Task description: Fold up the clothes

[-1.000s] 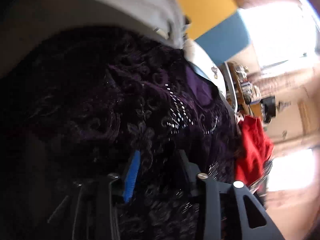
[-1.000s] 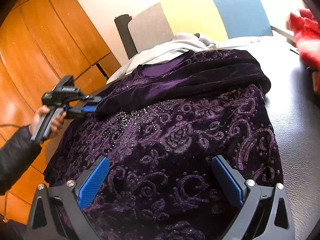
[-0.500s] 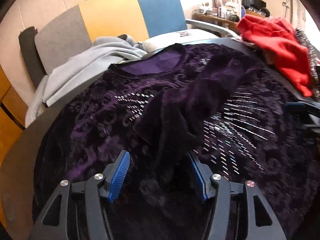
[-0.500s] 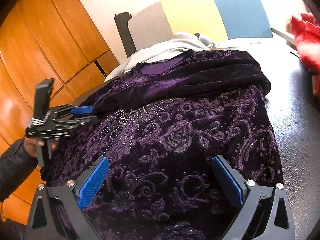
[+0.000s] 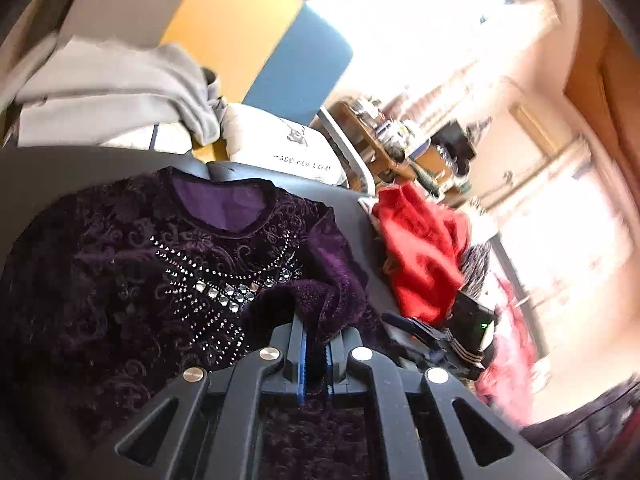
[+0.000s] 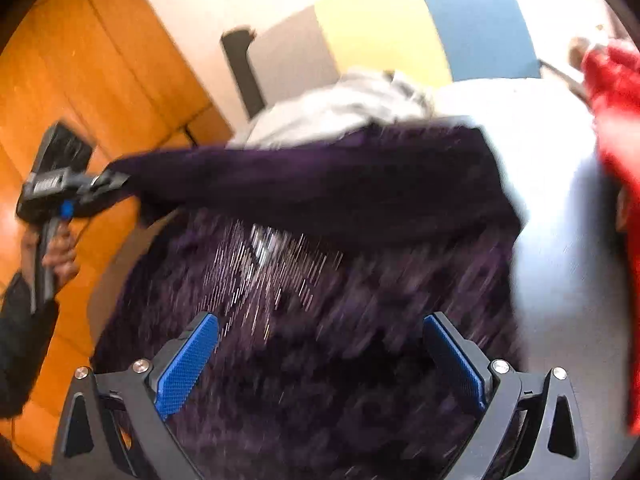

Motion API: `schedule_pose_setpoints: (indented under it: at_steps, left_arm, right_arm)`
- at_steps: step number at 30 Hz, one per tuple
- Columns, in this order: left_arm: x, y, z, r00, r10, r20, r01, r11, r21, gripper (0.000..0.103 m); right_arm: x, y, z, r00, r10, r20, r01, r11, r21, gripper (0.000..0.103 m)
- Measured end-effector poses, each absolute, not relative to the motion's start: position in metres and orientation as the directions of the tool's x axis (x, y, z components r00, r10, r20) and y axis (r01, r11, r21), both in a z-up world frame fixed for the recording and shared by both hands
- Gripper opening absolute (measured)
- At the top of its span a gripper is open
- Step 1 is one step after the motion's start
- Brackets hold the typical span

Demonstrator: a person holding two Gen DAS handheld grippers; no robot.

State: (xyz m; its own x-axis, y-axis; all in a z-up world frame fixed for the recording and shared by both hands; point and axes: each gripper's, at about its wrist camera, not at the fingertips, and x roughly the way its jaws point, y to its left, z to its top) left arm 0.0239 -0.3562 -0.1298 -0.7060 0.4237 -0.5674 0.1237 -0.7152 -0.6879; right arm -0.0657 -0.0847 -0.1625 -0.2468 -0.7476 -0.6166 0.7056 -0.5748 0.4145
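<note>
Window glare, motion blur, perhaps overexposed

In the left wrist view the velvet top [image 5: 168, 280] lies spread on the desk [image 5: 68, 168] across the left and centre of the frame, with a hoodie [image 5: 120, 84] behind it at upper left and a cushion [image 5: 280, 148] beside that at upper centre. A heap of clothes [image 5: 424, 252] sits on the desk at centre right. In the right wrist view the top's sleeve [image 6: 320, 184] runs across the middle of the frame to the left hand-held gripper [image 6: 114, 182] at the left edge.

Bright window [image 5: 460, 20], wood cabinets [image 6: 80, 80].
</note>
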Motion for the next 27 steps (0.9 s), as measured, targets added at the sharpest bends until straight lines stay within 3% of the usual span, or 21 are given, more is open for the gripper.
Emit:
schedule_pose_setpoints:
  at_steps: [2,5,11,15,20,24,27]
  left_arm:
    - [0.019,-0.368,-0.155,-0.650,0.462,-0.603,0.184,-0.674,-0.716,0.018]
    - [0.019,-0.385,-0.212,-0.581,0.447,-0.680,0.350,-0.617,-0.705,0.021]
    - [0.049,-0.401,-0.250,-0.648,0.388,-0.656,0.429,-0.526,-0.735,0.024]
    - [0.055,-0.393,-0.233,-0.639,0.327,-0.697,0.395,-0.638,-0.661,0.025]
    - [0.050,-0.387,-0.219,-0.619,0.258,-0.742,0.336,-0.767,-0.547,0.038]
    - [0.040,-0.375,-0.231,-0.563,0.282,-0.776,0.269,-0.826,-0.495,0.041]
    - [0.035,-0.355,-0.241,-0.505,0.219,-0.835,0.253,-0.887,-0.386,0.039]
  right_arm:
    - [-0.078,-0.083,-0.157,-0.270,-0.743,-0.613,0.693,-0.592,0.412,0.103]
    - [-0.093,-0.087,-0.155,-0.265,-0.721,-0.641,0.695,-0.603,0.391,0.103]
    - [-0.099,-0.104,-0.159,-0.280,-0.632,-0.722,0.742,-0.620,0.255,0.103]
    - [-0.100,-0.120,-0.156,-0.277,-0.633,-0.723,0.767,-0.599,0.230,0.103]
    - [-0.119,-0.159,-0.151,-0.305,-0.608,-0.733,0.808,-0.573,0.138,0.103]
    - [-0.134,-0.213,-0.155,-0.310,-0.546,-0.778,0.876,-0.483,-0.010,0.103]
    - [-0.147,-0.243,-0.165,-0.313,-0.486,-0.816,0.899,-0.428,-0.090,0.103]
